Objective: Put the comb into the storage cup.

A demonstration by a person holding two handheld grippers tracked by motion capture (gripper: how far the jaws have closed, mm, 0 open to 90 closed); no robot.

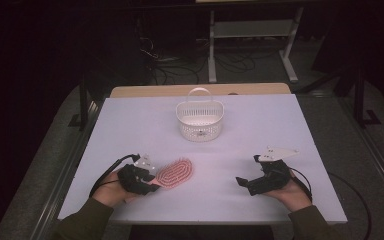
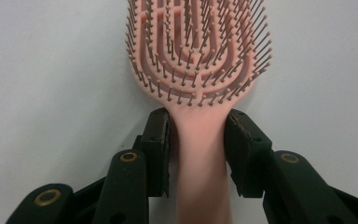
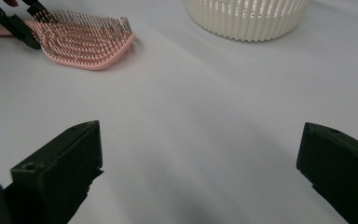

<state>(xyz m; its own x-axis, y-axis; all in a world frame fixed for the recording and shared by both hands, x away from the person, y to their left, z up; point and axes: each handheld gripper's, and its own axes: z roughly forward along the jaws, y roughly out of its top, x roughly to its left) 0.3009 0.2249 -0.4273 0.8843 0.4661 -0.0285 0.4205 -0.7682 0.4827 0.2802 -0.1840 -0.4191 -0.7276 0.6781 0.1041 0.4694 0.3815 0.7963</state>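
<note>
Here, a pink hairbrush (image 1: 175, 172) lies on a pale table (image 1: 260, 125), near the front edge on the person's left. Its bristles face up, and its oval head points away toward the middle of the table.

The left gripper (image 1: 152, 184) sits at the brush's handle end. In the left gripper view the handle (image 2: 200, 158) runs straight up between the two black jaws, with the bristled head just beyond their tips. The left pad (image 2: 160, 154) lies against the handle; the right pad (image 2: 240, 154) is at its edge, and a thin sliver of table seems to show between them, so I cannot tell whether it presses. The jaws are narrowed around the handle.

The right gripper (image 1: 242, 182) rests well apart from the brush, on the person's right side of the table. Its jaws are spread wide with bare table between them, and it points toward the brush.

A white slatted basket (image 1: 199, 119) with a hoop handle stands farther back, near the table's middle, well away from both grippers.

No brand, label or writing can be read on the brush, basket or grippers.
</note>
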